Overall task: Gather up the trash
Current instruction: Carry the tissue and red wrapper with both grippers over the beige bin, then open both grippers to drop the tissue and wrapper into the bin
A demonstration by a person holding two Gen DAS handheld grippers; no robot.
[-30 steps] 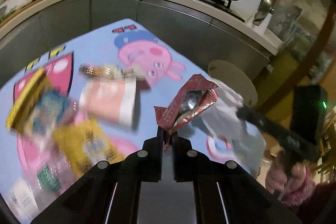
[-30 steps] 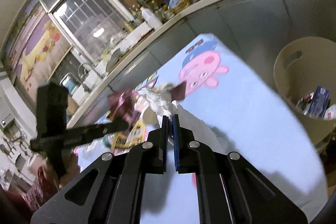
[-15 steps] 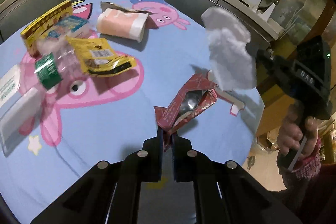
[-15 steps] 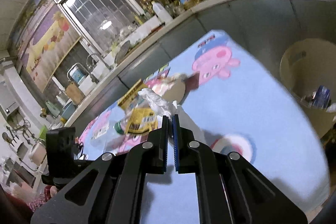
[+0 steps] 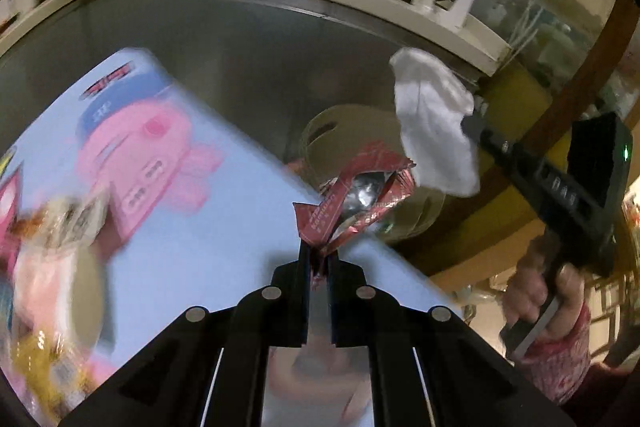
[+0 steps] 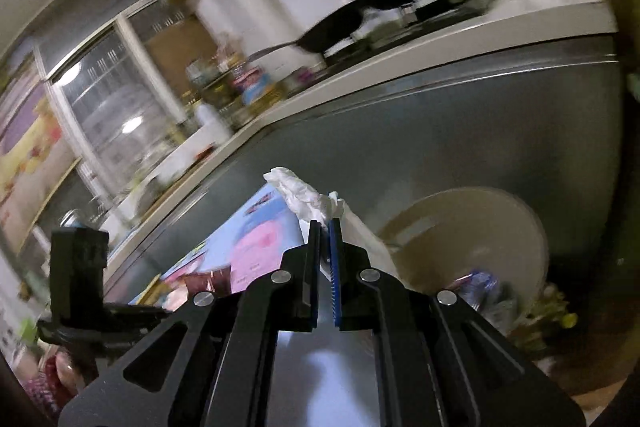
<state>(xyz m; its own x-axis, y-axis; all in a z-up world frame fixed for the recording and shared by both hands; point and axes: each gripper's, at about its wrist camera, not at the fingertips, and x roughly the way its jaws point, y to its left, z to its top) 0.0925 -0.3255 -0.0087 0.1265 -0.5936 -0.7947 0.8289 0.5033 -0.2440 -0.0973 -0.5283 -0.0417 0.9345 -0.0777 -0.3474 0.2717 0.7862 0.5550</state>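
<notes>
**A:** Jaws on both your tools are clenched on trash. Your left gripper (image 5: 318, 259) pinches the bottom corner of the red snack wrapper (image 5: 356, 195), and your right gripper (image 6: 325, 227) nips the crumpled white tissue (image 6: 304, 197) by one fold.

**B:** How do you judge they handle?

**A:** Both look very light. That wrapper is thin, crinkly foil, torn open at the top, likely slick, so a corner hold could slip; taking a doubled edge would be safer. Your tissue is soft and limp, and it droops from the pinch; it cannot break, but a thin fold may tear loose.

**B:** Where are they right now?

**A:** Both are in the air past the edge of the blue cartoon table (image 5: 224, 227), with the beige bin (image 6: 500, 227) beyond and below them.

**B:** And your hands?

**A:** Your left tool tilts steeply down toward the bin's mouth. Your right hand (image 5: 544, 295) grips its handle further out, that tool nearer level, the tissue hanging beside the wrapper.
</notes>
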